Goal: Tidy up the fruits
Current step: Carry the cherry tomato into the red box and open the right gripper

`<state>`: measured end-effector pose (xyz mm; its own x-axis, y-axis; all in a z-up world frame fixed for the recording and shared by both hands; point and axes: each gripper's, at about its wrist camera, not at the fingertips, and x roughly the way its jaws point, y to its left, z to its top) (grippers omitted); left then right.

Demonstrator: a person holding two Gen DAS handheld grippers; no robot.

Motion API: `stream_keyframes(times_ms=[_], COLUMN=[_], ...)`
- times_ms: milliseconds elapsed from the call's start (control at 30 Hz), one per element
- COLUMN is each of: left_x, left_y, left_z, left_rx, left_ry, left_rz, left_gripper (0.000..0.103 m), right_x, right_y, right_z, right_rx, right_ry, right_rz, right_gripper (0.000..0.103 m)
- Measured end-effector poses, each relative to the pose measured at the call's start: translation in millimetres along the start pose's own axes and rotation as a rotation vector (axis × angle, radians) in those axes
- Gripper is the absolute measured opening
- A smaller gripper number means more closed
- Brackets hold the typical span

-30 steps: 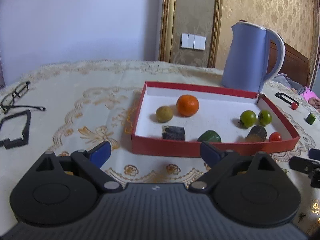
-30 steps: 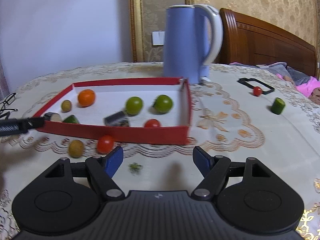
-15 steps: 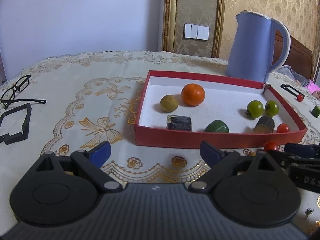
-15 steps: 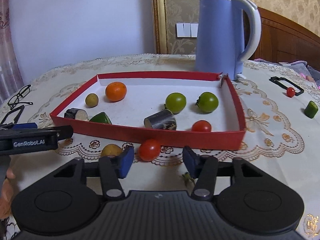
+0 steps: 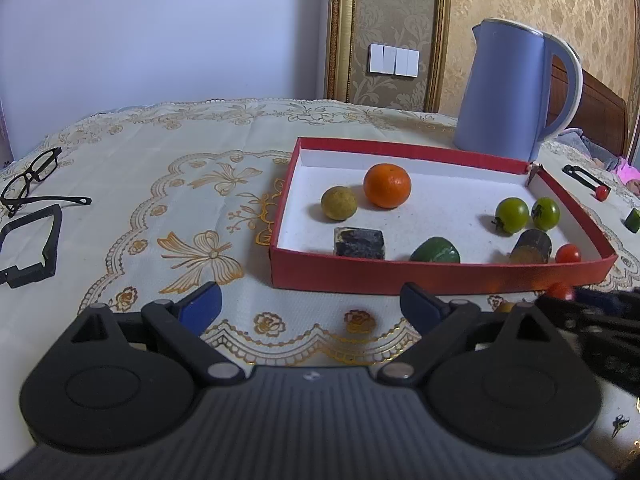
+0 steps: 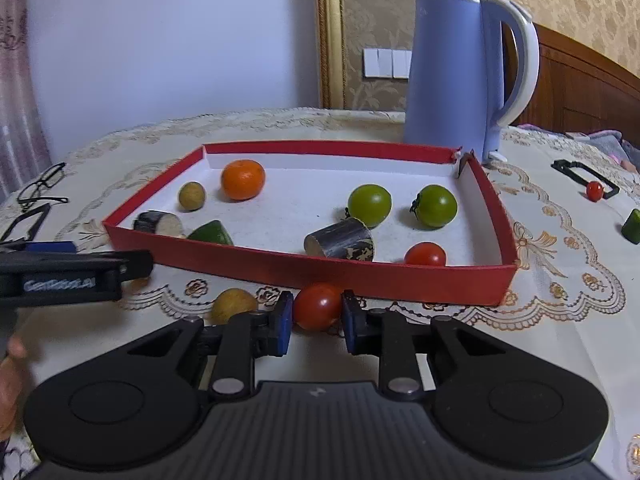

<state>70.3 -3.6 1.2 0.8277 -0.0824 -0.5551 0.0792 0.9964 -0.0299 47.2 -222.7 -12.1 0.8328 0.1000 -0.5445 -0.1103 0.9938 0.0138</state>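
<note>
Your right gripper [image 6: 316, 316], low in the frame, holds the red tomato [image 6: 318, 306]. Squeeze harder and it might squash or pop out.

Soft, even indoor light, without harsh glare. Fruits inside the red tray [image 6: 420, 288] cast faint, short shadows on its white floor. The blue kettle [image 6: 452, 76] behind the tray shows a mild sheen. Strong fisheye distortion bows the table edge and walls away from the tray; corners vignette dark. Objects beside the tray's near wall are slightly blurred; colours look muted, somewhat cool.
</note>
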Motion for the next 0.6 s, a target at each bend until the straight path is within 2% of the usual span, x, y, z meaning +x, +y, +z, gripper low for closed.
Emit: stream_keyframes(times_ms=[267, 600], left_x=[-1, 1], left_y=[-1, -1], left_z=[0, 0], left_rx=[0.005, 0.008], left_ry=[-0.005, 0.001], left_rz=[-0.002, 0.0], left_gripper=[0.095, 0.095], right_x=[-30, 8], right_y=[-13, -2], right_z=[22, 50], right_rx=[0.015, -0.042], right_ry=[-0.104, -0.089], right_rz=[-0.01, -0.018], right_gripper=[0.024, 0.024])
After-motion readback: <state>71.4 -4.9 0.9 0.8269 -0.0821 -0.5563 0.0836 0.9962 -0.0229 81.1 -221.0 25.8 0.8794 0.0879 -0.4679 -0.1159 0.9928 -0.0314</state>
